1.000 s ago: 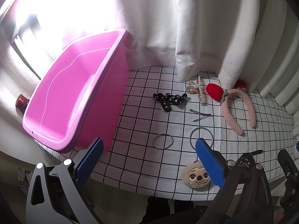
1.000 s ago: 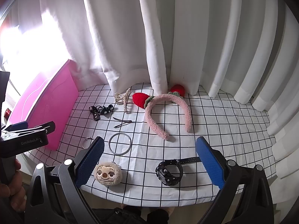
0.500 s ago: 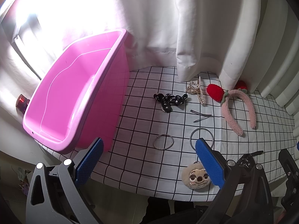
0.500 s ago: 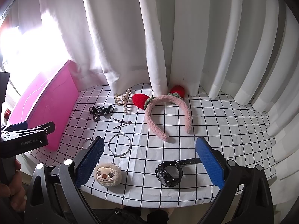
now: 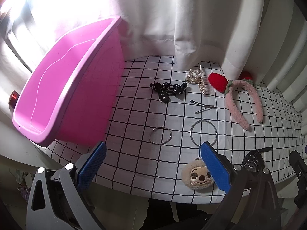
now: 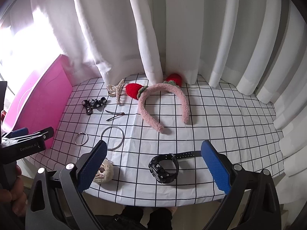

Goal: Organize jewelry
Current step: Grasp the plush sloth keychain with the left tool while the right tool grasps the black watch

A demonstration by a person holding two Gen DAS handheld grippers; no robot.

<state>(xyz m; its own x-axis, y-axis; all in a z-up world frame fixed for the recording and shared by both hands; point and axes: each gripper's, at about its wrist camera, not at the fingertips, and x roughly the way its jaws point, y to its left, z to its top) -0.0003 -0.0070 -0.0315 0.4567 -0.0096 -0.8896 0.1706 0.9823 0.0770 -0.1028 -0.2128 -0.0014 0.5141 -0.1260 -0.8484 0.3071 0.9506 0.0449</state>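
Note:
Jewelry lies on a white grid cloth. A black watch (image 6: 165, 167) sits between my right gripper's (image 6: 153, 164) open blue fingers near the front edge. A plush face charm (image 5: 197, 175) lies by my left gripper's (image 5: 151, 164) right finger; that gripper is open and empty. Two metal rings (image 5: 160, 135) (image 5: 203, 132), hairpins (image 5: 202, 107), a black bow clip (image 5: 167, 91), a pearl claw clip (image 5: 197, 79) and a pink strawberry headband (image 6: 163, 103) lie further back. An empty pink tub (image 5: 57, 95) stands at left.
White curtains (image 6: 172, 28) hang right behind the table and touch the cloth. The table's front edge (image 6: 153, 201) is just under both grippers. The left gripper also shows in the right wrist view (image 6: 25, 140), beside the tub (image 6: 38, 103).
My right gripper has dropped and moved forward, so the watch now lies between its fingers. The left gripper has barely moved.

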